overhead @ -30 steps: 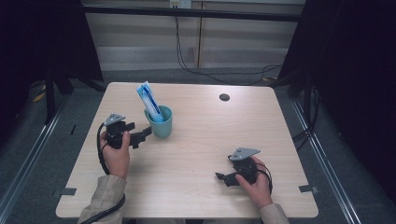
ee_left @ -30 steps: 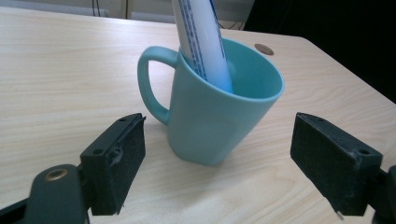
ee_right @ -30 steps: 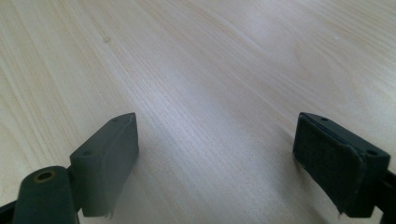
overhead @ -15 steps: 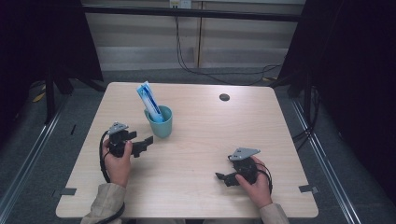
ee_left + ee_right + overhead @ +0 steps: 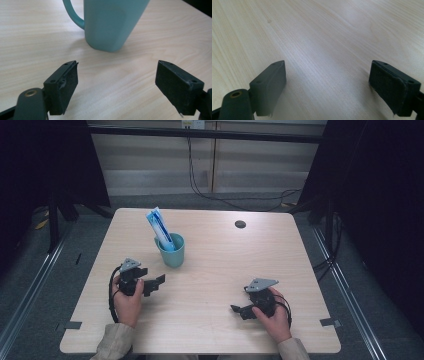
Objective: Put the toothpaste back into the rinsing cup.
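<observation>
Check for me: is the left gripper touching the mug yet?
Apart. The left gripper view shows the left gripper open, with bare table between its jaws and the mug ahead.

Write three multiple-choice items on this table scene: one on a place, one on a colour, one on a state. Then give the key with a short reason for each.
1. Where does the mug stand relative to the left tongs?
A. just beyond them, apart from them
B. clamped between their jaws
C. at the table's right edge

2. What colour is the mug?
A. red
B. teal
C. white

3. How do the right tongs stand?
A. shut on the mug
B. shut on nothing
C. open over bare table

Key:
1 A, the left gripper view shows the mug ahead of both jaws with bare wood between.
2 B, its wall and handle are teal in the high view and the left gripper view.
3 C, the right gripper view shows the jaws wide apart with bare wood between them.
</observation>
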Available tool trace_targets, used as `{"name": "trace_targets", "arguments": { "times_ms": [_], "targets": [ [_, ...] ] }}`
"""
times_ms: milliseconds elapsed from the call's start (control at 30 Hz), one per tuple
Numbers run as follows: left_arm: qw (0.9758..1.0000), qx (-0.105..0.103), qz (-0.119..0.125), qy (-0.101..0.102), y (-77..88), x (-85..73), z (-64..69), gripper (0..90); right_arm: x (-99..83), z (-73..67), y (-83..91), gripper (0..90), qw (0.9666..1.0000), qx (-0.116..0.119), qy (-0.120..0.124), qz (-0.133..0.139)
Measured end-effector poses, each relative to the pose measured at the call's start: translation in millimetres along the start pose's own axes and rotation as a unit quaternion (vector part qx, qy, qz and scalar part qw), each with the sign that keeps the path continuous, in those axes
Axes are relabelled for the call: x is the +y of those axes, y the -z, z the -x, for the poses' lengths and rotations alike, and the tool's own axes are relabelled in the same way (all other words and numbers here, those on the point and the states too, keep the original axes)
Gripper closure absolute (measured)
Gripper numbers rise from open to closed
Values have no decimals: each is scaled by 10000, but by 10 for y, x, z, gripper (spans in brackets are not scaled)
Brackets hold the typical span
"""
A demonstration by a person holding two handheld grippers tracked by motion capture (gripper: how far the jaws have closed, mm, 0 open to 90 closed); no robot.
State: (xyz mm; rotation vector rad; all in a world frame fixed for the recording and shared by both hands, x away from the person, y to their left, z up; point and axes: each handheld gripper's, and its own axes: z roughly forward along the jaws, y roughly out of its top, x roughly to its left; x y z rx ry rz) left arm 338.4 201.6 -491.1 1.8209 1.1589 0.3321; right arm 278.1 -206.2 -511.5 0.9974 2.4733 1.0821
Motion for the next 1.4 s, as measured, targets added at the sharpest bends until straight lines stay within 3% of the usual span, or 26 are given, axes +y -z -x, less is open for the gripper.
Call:
{"name": "trace_targets", "arguments": {
  "times_ms": [167, 700, 800, 900, 1200, 1300, 1400],
  "targets": [
    [9997, 45, -136, -184, -17, -61, 34, 187, 0, 0, -1, 137, 10000, 1, 1, 1],
    [9979, 143, -388, -500, -64, -194, 94, 191, 2, 2, -1, 137, 10000, 2, 9, -2],
    [9960, 172, -590, -655, -68, -195, 99, 191, 2, 3, -2, 137, 10000, 0, 14, 0],
    [9953, 209, -700, -634, -80, -203, 109, 190, 2, 2, -2, 137, 10000, 3, 10, 1],
    [9922, 333, -800, -898, -84, -215, 154, 183, 2, 2, -2, 137, 10000, 1, 13, 0],
    [9894, 384, -890, -1084, -103, -219, 193, 162, 2, 3, -2, 137, 10000, -1, 19, 0],
    [9895, 389, -891, -1070, -102, -220, 192, 153, 3, 4, -2, 135, 10000, 9, 12, -6]
  ]
}}
